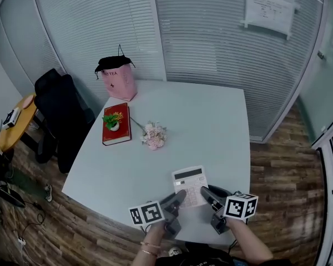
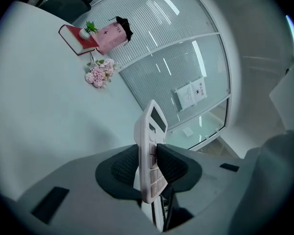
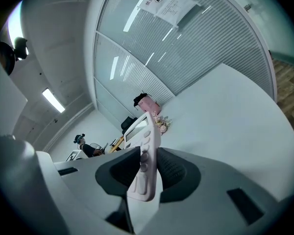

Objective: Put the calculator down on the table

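Over the near end of the tabletop: I have the calculator point(image 1: 190, 186) face up, display end pointing away from me, carried between both tools. I judge it is not yet set down, though I cannot tell how much gap is under it.
Left tool point(image 1: 179, 196): closed on the calculator's near left corner, one pad on the keys and the other on the back.
Right tool point(image 1: 207, 194): clamped on the near right corner the same way, across the key face.
Tabletop point(image 1: 211, 121): pale and bare under and ahead of the calculator.
Farther things: pink flowers point(image 1: 154, 134), a red book point(image 1: 116, 127) with a small potted plant point(image 1: 113, 119) on it, and a pink bag point(image 1: 121, 82), all well apart from my load. A black chair point(image 1: 58, 107) stands off the left side.
Risk, uneven release: if I open one tool before the other, the calculator would swing on the remaining grip and could slap down or twist free.
Risk, early release: letting go while it hangs above the surface would drop it flat.
Risk, edge: it sits near my side of the tabletop, so a placement short of where it is now could leave it overhanging and tip it to the floor.
Risk, tilt: both grips are at one end, so the far end may touch first and skid.
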Demonstrator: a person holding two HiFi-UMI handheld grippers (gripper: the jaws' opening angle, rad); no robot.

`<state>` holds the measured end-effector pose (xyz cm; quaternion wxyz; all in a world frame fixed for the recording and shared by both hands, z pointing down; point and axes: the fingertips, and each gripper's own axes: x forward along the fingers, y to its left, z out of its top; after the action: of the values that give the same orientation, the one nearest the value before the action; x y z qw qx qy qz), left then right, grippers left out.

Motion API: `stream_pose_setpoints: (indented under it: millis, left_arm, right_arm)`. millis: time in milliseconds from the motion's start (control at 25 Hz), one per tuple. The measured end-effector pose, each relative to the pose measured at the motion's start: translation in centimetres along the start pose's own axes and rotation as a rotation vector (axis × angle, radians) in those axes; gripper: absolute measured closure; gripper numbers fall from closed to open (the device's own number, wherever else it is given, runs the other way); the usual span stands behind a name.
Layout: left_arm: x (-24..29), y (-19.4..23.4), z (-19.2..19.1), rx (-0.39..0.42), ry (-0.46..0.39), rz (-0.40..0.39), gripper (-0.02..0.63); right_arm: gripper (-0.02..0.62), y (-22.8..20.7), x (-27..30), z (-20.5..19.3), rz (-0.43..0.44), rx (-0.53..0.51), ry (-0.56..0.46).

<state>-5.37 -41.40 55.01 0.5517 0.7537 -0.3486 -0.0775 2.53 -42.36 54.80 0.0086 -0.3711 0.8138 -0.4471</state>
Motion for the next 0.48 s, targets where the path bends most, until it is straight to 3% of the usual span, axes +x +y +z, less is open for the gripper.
stream_pose_setpoints:
  millis: [280, 480]
  left_arm:
    - [3.8, 3.1, 3.5, -0.024, -0.015, 0.037, 0.476]
    - [6.3, 5.7, 5.3, -0.022, -0.001, 0.082, 0.472]
  right_arm:
    - [0.477, -3.6, 4.5, 2.7, -0.024, -0.036, 0.057]
    - [0.477, -6.4, 7.4, 3.5, -0.041, -0.004, 0.086]
